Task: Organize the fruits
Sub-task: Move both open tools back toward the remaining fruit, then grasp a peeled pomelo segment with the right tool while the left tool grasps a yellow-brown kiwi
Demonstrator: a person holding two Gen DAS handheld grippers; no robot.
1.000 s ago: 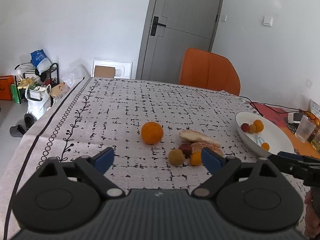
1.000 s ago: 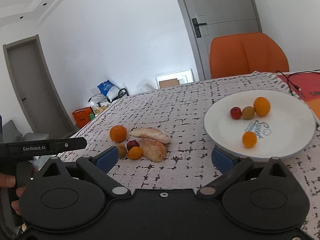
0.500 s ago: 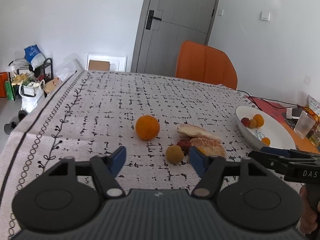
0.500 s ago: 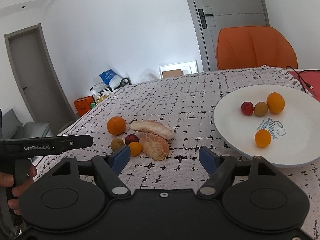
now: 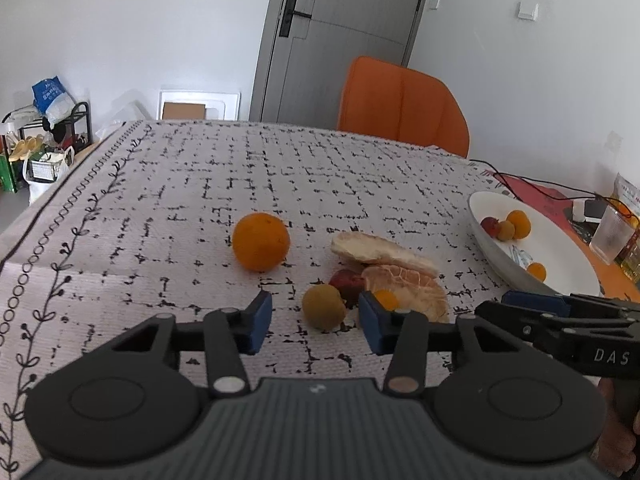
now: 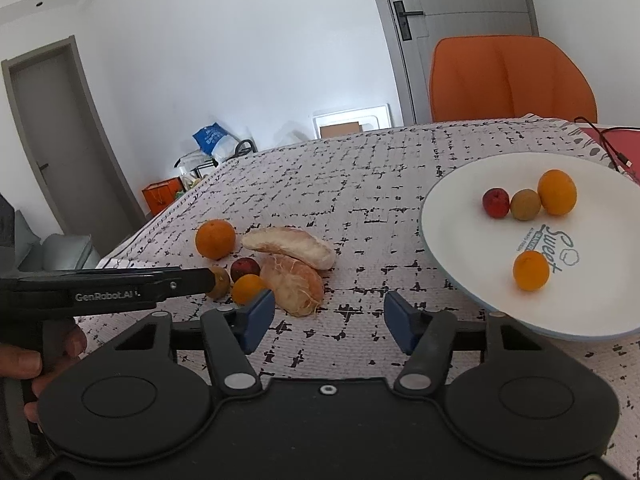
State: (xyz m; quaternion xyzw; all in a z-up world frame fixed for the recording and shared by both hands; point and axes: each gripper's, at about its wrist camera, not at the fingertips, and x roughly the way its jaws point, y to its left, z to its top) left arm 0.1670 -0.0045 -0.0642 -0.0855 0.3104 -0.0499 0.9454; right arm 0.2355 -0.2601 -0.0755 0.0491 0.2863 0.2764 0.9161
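L gripper (image 5: 314, 322) sits low over the patterned tablecloth (image 5: 192, 208), jaws about a third open & closing; the small brownish-green fruit (image 5: 323, 306) lies in the gap between the blue pads, nearer the R pad, no pad pressing it yet as far as the view shows. From that fruit: a dark red fruit (image 5: 347, 282) at approx 1 o'clock, touching or nearly so; a small orange fruit (image 5: 386, 299) at 3 o'clock, partly hidden behind the R pad; a peeled citrus piece (image 5: 408, 284) beyond that, w/ a second peeled piece (image 5: 380, 252) at 1 o'clock behind it; a big orange (image 5: 261, 241) at 10–11 o'clock, well apart. White plate (image 5: 492, 256) is off at 2 o'clock, w/ 4 small fruits on it. R gripper (image 6: 329, 316) is roughly half open, jaws also closing, w/ only bare cloth between the pads; the peeled citrus piece lies just past its L pad at approx 11 o'clock, and the plate's near rim is at 1–2 o'clock, just beyond the R pad. In the R wrist view the L gripper's finger reaches in from 9 o'clock, its tip by the brownish-green fruit; a hand (image 6: 28, 364) grips its handle.
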